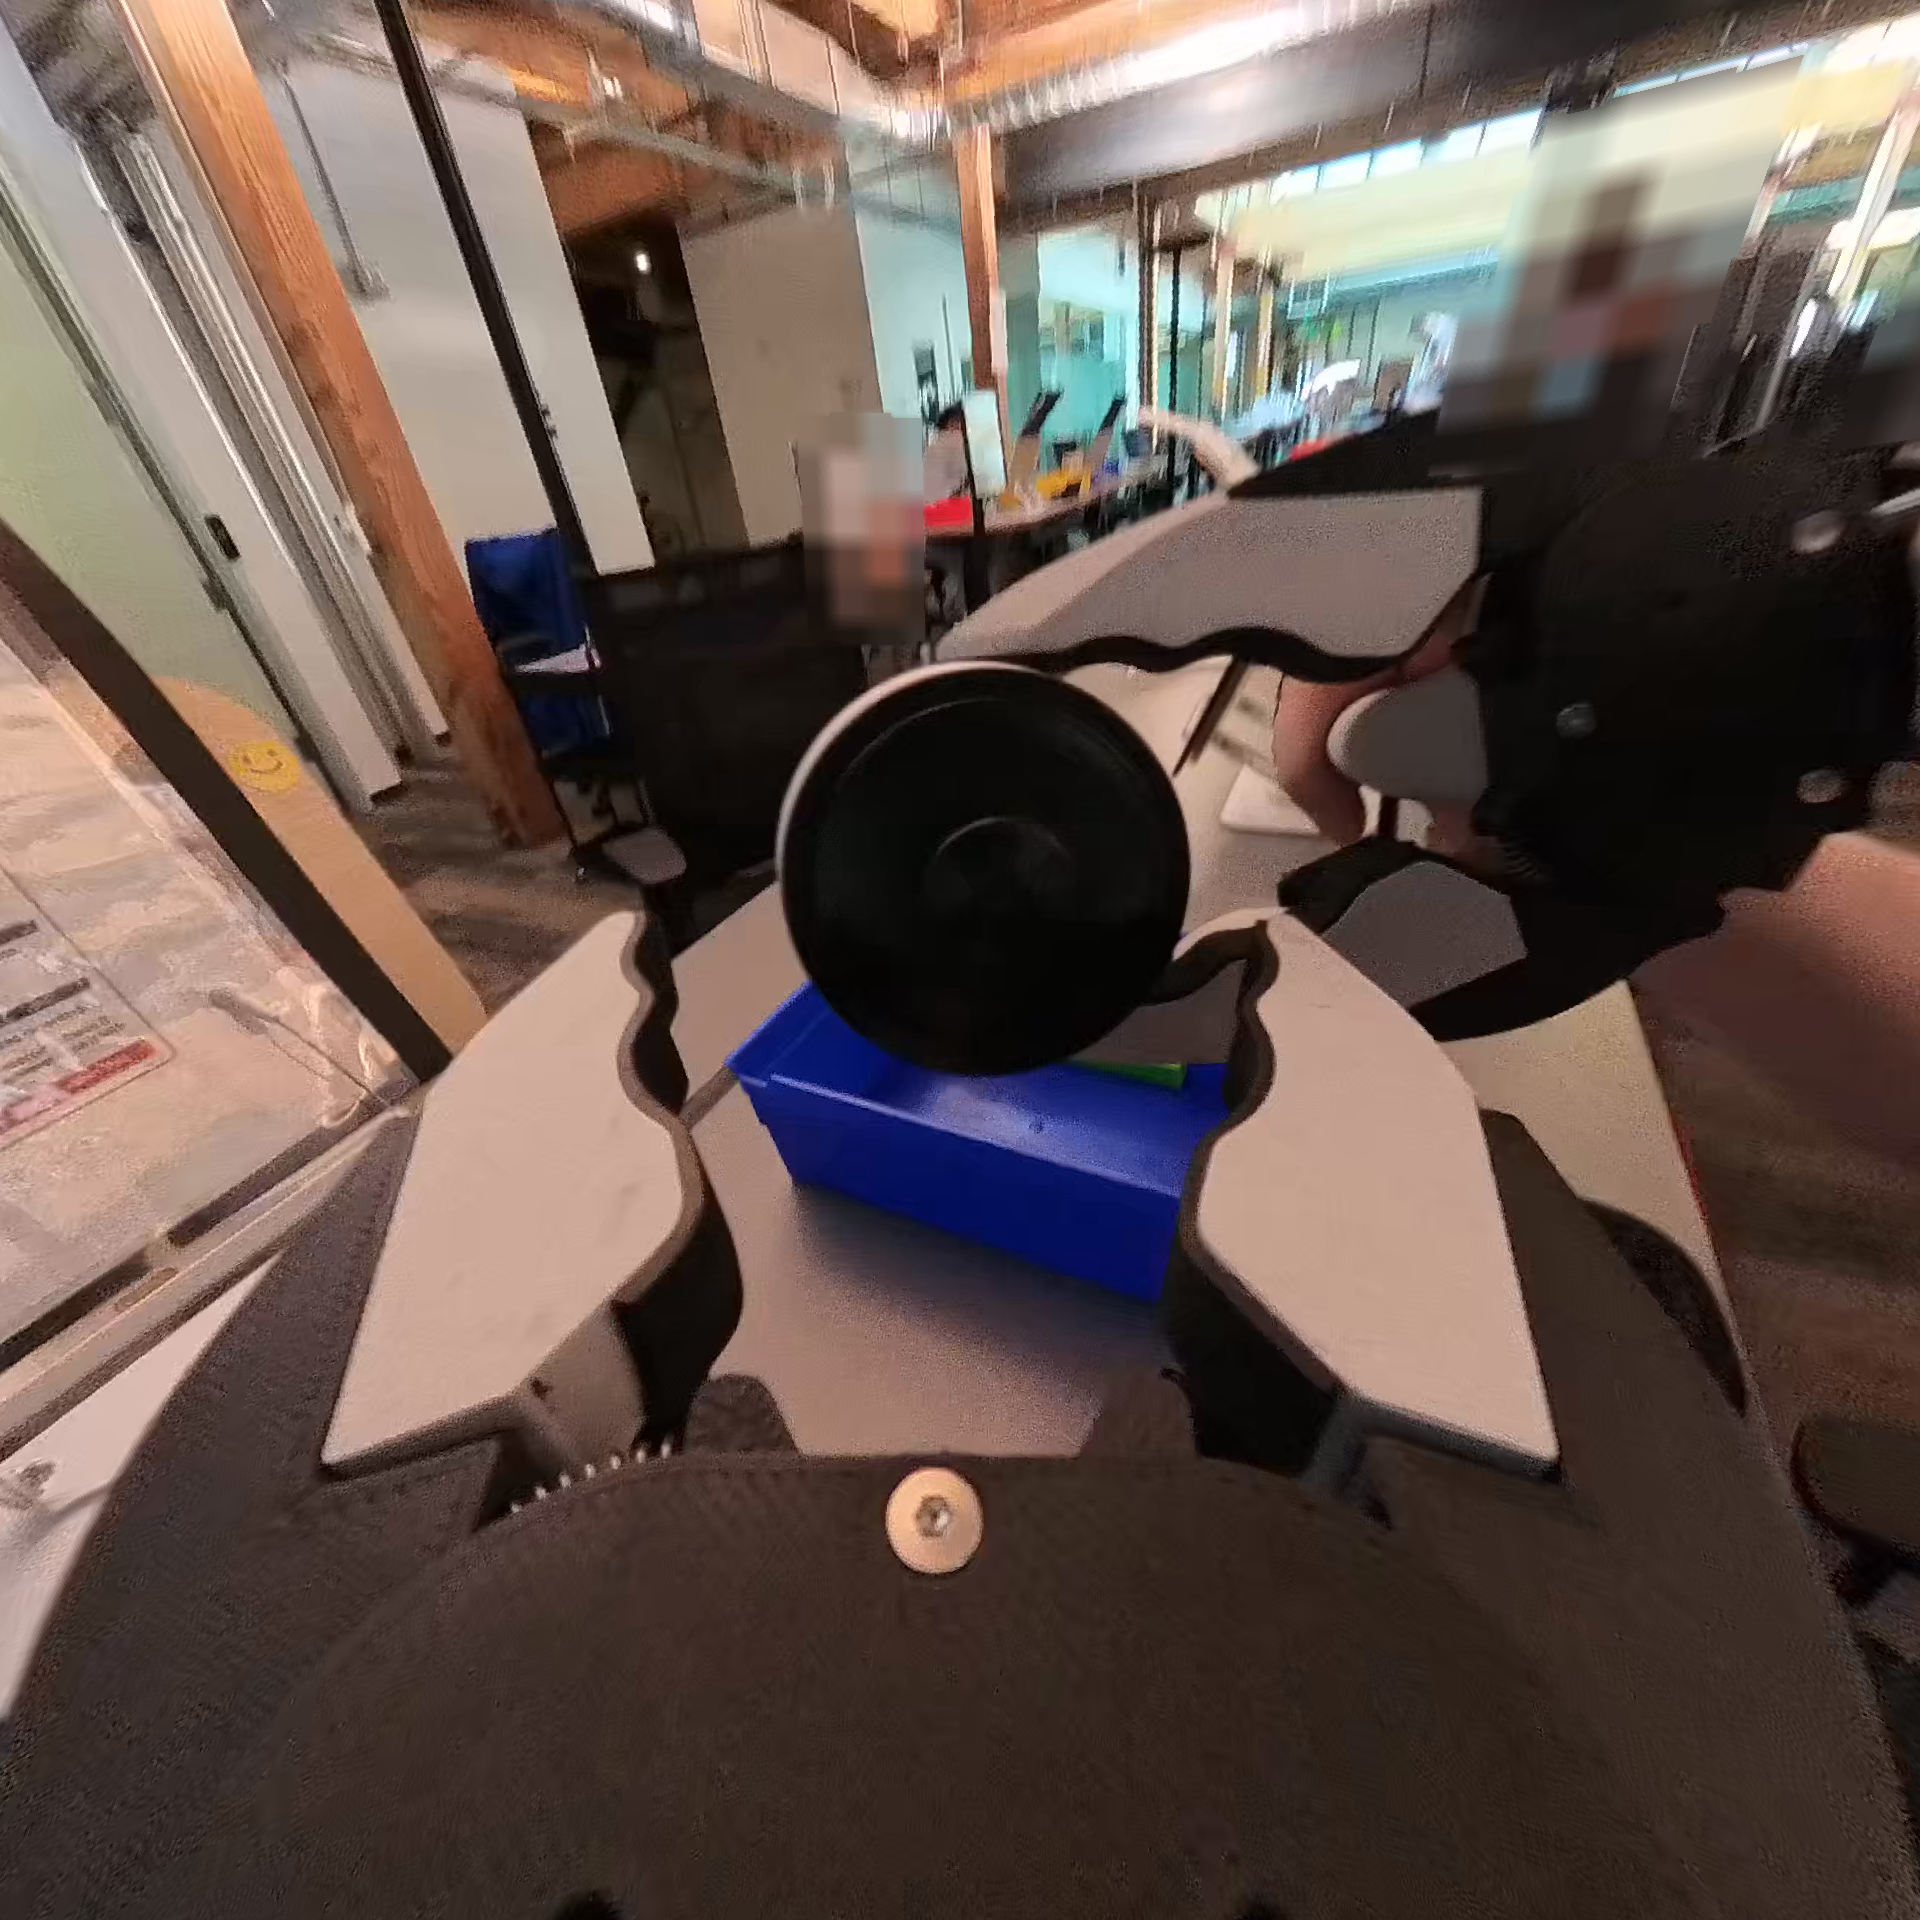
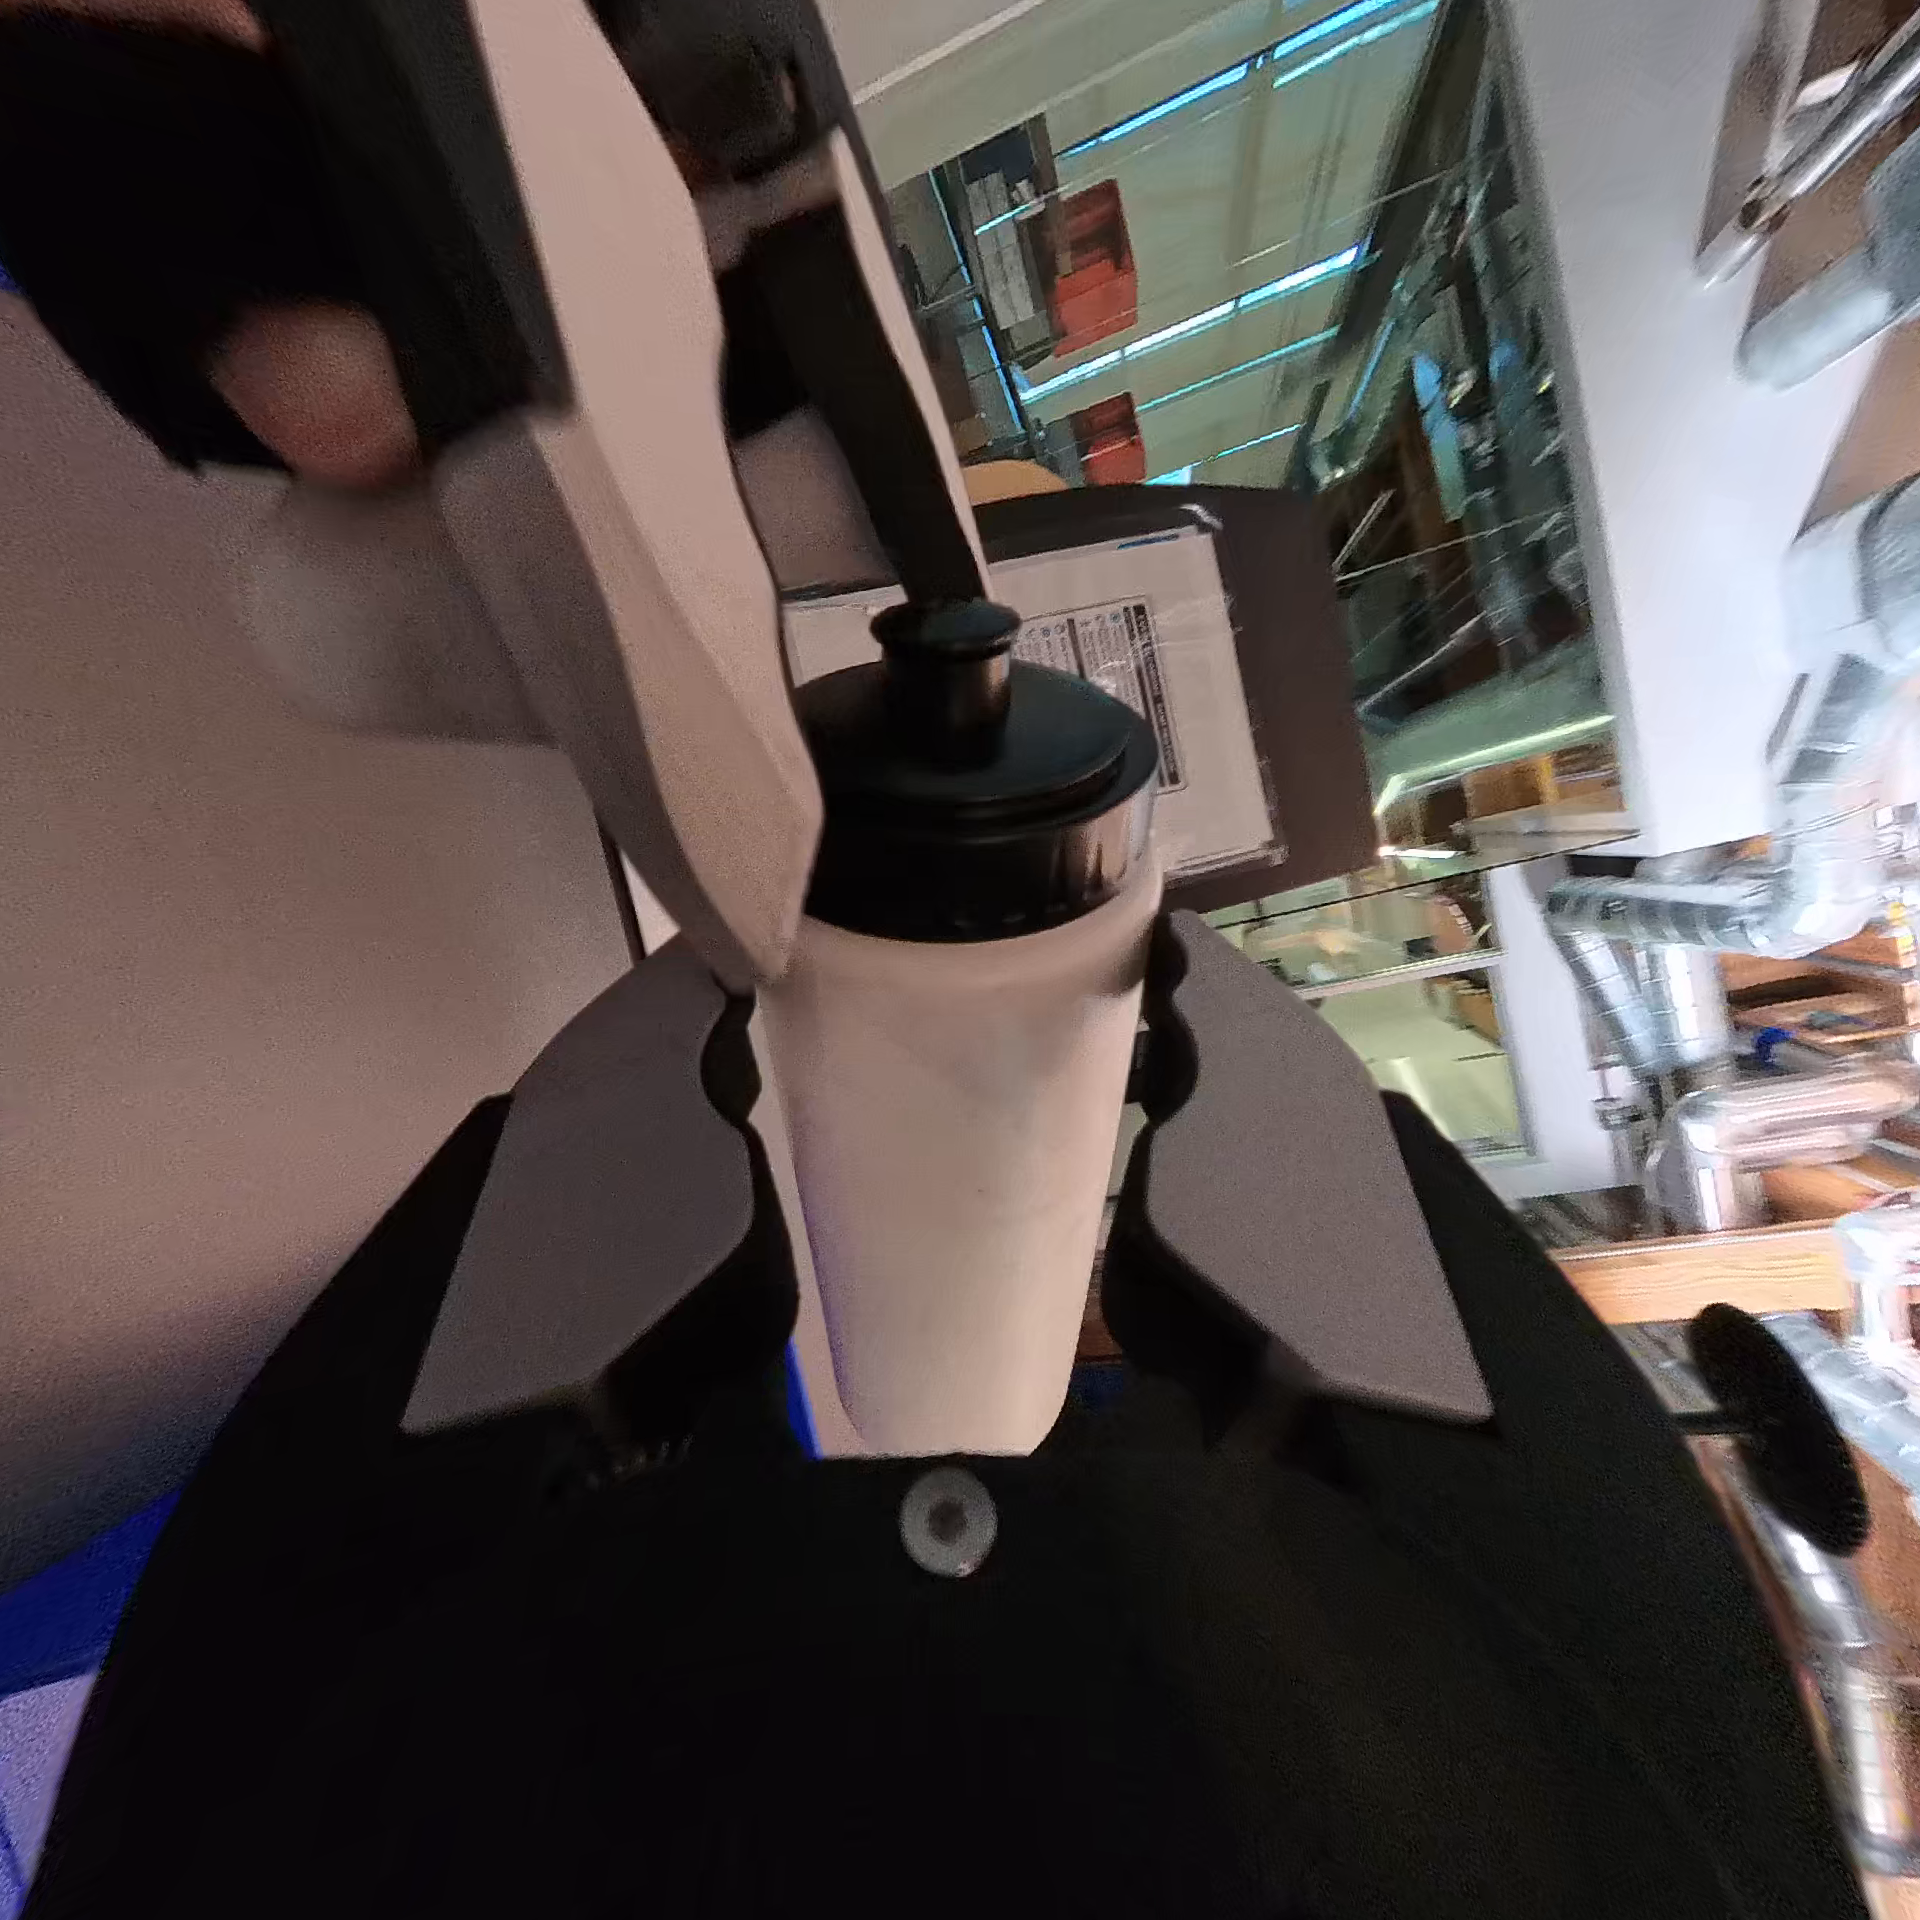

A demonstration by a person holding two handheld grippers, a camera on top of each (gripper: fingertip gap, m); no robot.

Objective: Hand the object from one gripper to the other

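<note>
Right hand-held gripper point(image 2: 951, 1049): grey flat fingers with black wavy inner pads, closed on the white bottle point(image 2: 951, 1143), one pad on each side of the smooth cylindrical body just below the cap. Bottle is held in the air, cap pointing away from the right wrist camera.

Right wrist view only: glossy black ribbed cap point(image 2: 982, 790) with a spout on top. One finger of the left hand-held gripper point(image 2: 847, 764) lies along the cap's left side; its other finger sits against the spout.

Left hand-held gripper, own view point(image 1: 951, 961): fingers spread wide, holding nothing. The bottle's cap point(image 1: 982, 868) shows end-on as a black disc between and beyond the fingertips.

Left wrist view only: blue plastic bin point(image 1: 987, 1169), rectangular, open-topped, on the grey bench point(image 1: 914, 1340) below the bottle, something green inside at its far end.
</note>
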